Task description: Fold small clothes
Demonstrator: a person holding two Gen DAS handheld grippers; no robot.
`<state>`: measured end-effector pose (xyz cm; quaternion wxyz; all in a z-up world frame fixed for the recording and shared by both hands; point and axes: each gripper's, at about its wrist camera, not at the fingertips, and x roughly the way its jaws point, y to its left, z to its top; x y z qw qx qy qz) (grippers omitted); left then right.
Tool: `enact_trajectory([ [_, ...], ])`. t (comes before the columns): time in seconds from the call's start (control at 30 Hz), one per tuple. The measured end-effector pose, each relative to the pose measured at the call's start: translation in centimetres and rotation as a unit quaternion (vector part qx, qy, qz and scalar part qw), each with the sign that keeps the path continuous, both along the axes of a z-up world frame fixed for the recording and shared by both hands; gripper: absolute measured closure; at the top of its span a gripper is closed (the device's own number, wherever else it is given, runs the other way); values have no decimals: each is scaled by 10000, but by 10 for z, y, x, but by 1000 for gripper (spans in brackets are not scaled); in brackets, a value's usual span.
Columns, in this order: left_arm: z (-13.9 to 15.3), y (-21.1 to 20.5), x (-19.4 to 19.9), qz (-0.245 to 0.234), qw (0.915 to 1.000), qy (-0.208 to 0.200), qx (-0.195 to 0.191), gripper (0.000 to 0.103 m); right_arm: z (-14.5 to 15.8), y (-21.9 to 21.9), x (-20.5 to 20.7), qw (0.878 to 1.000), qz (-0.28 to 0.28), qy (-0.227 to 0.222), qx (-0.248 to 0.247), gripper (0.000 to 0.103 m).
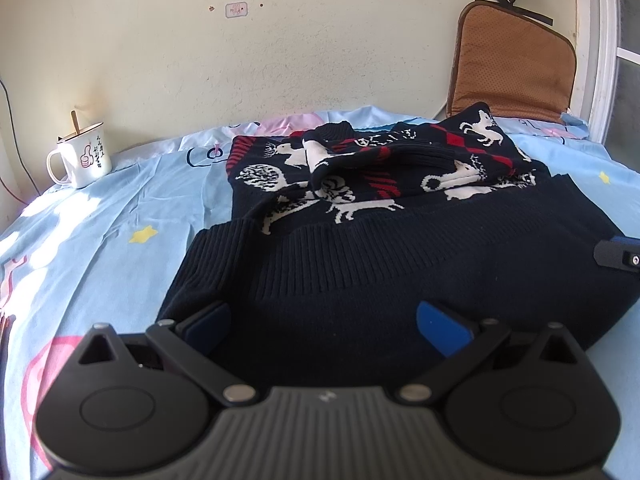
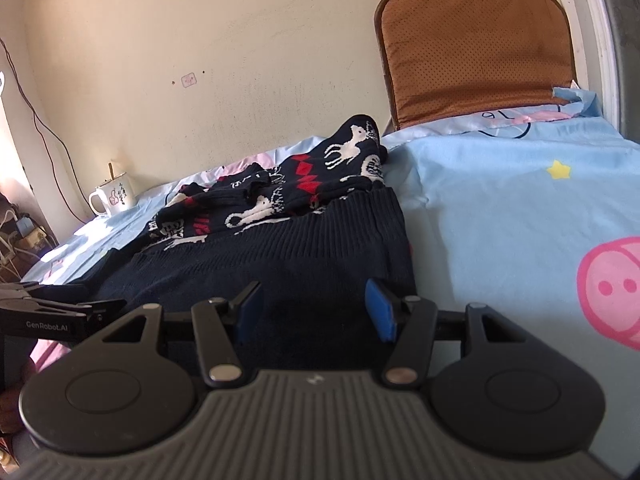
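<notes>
Left gripper [image 1: 323,320] fills the lower frame, jaws wide and holding nothing, poised over the dark sweater's [image 1: 400,272] plain ribbed hem. Open blue bedsheet [image 1: 100,240] spreads left toward a mug [image 1: 82,156] at the wall.

Right gripper [image 2: 316,310], lower centre, stands about half open and empty above the sweater [image 2: 280,256], whose patterned half is bunched farther back. Bare sheet [image 2: 520,208] lies right; a brown cushion [image 2: 476,52] leans upper right.

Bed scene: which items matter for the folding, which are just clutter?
Job:
- navy patterned sweater
- left gripper, open over the hem
- right gripper, open at the hem

Lying about:
- white mug with a stick in it
- brown cushion against the wall
- cartoon bedsheet
</notes>
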<state>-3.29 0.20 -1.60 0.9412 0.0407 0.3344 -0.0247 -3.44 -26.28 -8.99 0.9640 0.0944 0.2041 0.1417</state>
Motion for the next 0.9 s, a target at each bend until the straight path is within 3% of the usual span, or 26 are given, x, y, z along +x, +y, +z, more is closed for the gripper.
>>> enact_trajectory([
  [0.3, 0, 0, 0, -11, 10000, 2, -14, 0, -2, 3, -7, 9998, -68, -47, -164, 43],
  [0.47, 1, 4, 0, -101, 9999, 32, -83, 0, 0, -5, -5, 9998, 83, 20, 181, 41],
  [0.57, 14, 17, -2, -523, 9973, 286, -432, 0, 10, -23, -4, 9974, 231, 198, 658, 41],
  [0.63, 36, 29, -1, -844, 9934, 244, -739, 0, 28, -35, 2, 9966, 309, 130, 758, 41],
  [0.77, 87, 44, 36, -844, 9950, -303, -430, 0, 75, -51, 50, 9960, 411, 70, 790, 41],
  [0.9, 96, 50, 123, -657, 9978, -20, -49, 0, 108, -38, 136, 9943, 769, 349, 649, 41],
])
